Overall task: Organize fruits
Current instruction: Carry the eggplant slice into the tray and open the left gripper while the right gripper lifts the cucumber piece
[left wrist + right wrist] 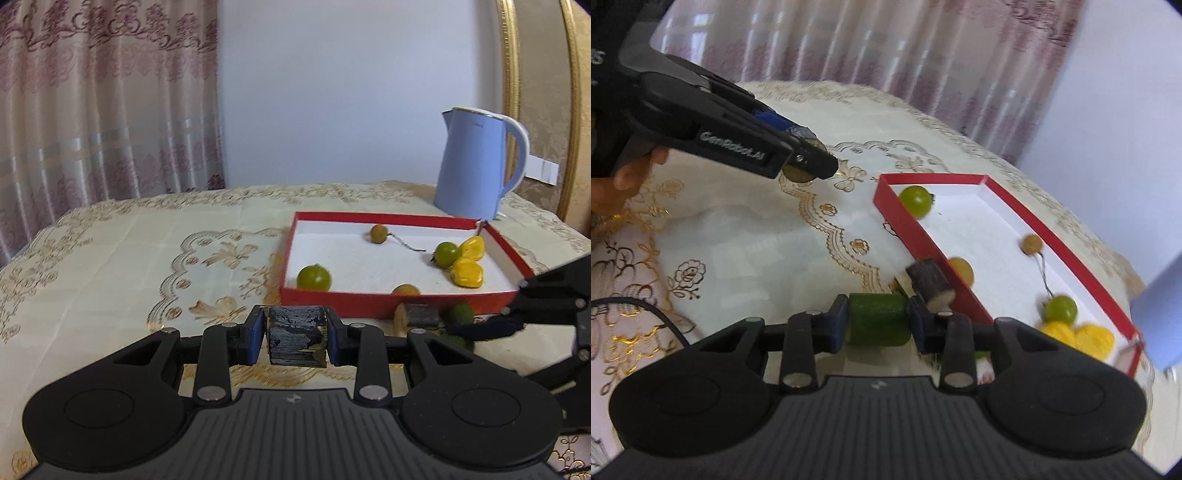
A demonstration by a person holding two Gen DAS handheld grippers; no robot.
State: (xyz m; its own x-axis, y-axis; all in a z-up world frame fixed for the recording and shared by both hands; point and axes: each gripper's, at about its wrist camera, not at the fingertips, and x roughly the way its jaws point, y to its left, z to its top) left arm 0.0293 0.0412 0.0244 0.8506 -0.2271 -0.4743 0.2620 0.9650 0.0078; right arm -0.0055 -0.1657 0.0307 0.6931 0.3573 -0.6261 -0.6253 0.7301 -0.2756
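Left wrist view shows my left gripper [296, 339] clamped on a dark cane piece [297, 339], held above the cloth just short of the red box [391, 306]. My right gripper [878, 325] is closed on a green fruit [878, 323], its pads pressing both sides, near the box's near wall.

I judge both hands are at the carry step: each load is gripped and the next move is to lift over the red rim and let go inside. That calls for enough height to clear the wall, and for the two grippers to take turns so they do not collide over the box.

A second cane piece [929, 287] lies on the cloth against the box's near wall, just beside my right fingers; I could knock it as I rise. Inside the box lie two green fruits, two yellow pieces [467, 271], a brown stemmed fruit [378, 233] and an orange one [405, 290]. A blue kettle [476, 162] stands beyond the far right corner, clear of my path.
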